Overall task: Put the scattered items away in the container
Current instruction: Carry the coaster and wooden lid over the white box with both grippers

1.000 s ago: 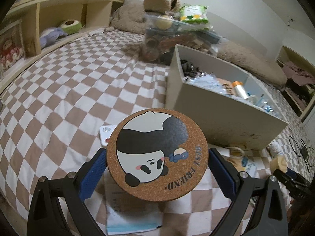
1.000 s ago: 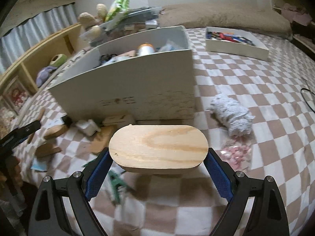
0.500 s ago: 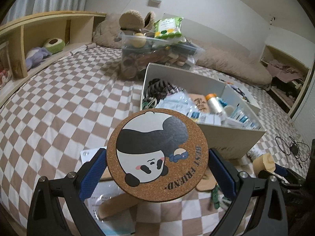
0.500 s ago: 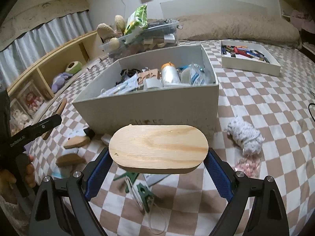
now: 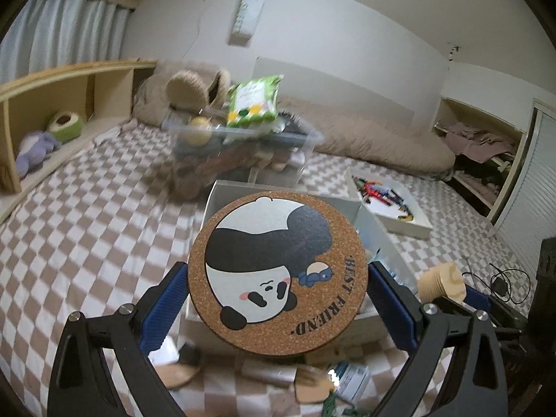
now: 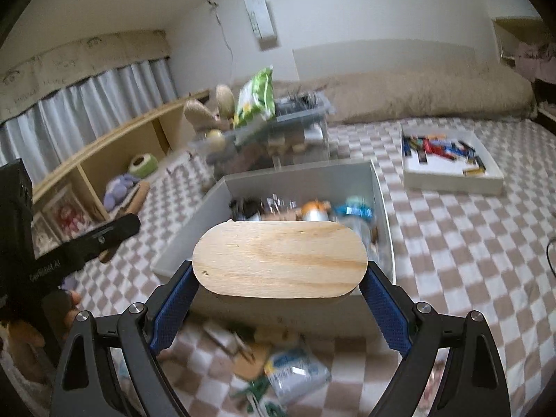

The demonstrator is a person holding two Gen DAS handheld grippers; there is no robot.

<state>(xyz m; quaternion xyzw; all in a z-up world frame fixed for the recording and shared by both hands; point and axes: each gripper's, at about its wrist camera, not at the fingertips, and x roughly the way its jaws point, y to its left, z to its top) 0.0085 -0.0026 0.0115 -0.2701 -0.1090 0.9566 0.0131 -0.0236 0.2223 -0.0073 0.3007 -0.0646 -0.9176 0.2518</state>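
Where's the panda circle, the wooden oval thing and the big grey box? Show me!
panda coaster (image 5: 276, 271): left wrist view, on the panda's white face.
wooden oval board (image 6: 279, 259): right wrist view, middle of its flat top.
grey box (image 6: 299, 179): right wrist view, on its far inside wall.

Soft dim indoor light, motion blur across the background (foreground sharp), fisheye bending, dark vignetted corners

Open box centre of bed, items inside. Clear bin behind it at 12 o'clock. Shallow tray at 2 o'clock. Shelf at 10 o'clock. Loose clutter before box at 6 o'clock.
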